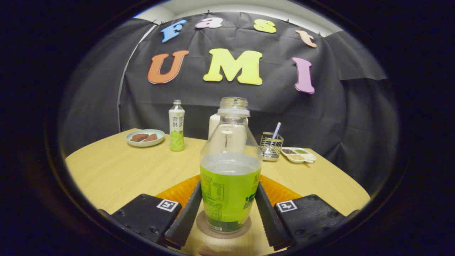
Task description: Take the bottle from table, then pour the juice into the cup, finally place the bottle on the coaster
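A clear, uncapped bottle (230, 170) with a green label stands upright between my fingers, about half full of pale juice. Its base rests on a round tan coaster (202, 227) on the wooden table (113, 170). My gripper (228, 188) is shut on the bottle, with one fingertip (194, 199) against its left side and the other against its right, at label height. A white cup (214, 124) stands right behind the bottle, mostly hidden by it and partly seen through the clear plastic. Something flat and orange (179, 192) lies on the table under and behind the fingers.
Beyond the fingers to the left stand a second capped bottle (176, 126) with green drink and a pale plate (145, 137) of brown food. A wire basket (272, 145) with a straw and a white tray (298, 155) of grains sit at the back right.
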`<state>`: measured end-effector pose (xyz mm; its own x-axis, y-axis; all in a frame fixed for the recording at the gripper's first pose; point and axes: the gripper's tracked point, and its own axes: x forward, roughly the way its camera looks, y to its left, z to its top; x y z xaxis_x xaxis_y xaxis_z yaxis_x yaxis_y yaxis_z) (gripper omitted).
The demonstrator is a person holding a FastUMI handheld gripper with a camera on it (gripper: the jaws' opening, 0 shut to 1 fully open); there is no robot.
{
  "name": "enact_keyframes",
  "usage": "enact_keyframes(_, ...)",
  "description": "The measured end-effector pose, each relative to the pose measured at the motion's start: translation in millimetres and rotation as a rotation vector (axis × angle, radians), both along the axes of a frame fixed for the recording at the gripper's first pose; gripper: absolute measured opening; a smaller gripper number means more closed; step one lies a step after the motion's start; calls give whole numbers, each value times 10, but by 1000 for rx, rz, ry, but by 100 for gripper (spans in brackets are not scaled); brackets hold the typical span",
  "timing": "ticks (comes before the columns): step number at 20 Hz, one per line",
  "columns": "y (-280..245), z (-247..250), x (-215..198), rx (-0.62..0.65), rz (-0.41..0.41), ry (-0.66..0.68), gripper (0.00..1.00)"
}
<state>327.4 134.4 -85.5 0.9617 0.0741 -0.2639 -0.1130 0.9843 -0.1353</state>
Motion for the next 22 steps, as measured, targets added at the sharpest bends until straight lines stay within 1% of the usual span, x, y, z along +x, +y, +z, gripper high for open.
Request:
enact_keyframes(7, -94, -36, -91, 56, -21, 23, 86)
enact_keyframes(10, -81, 45, -178, 68, 2, 29, 93)
enact_keyframes(14, -16, 310, -423, 40, 36, 5, 99)
enact_keyframes(16, -11, 492, -584, 35, 51, -24, 100)
enact_keyframes(17, 0, 597, -671, 52, 59, -40, 100)
enact_keyframes(18, 3, 689, -764, 66, 57, -51, 100)
enact_keyframes(22, -132, 1030, -1141, 85, 8, -86, 100)
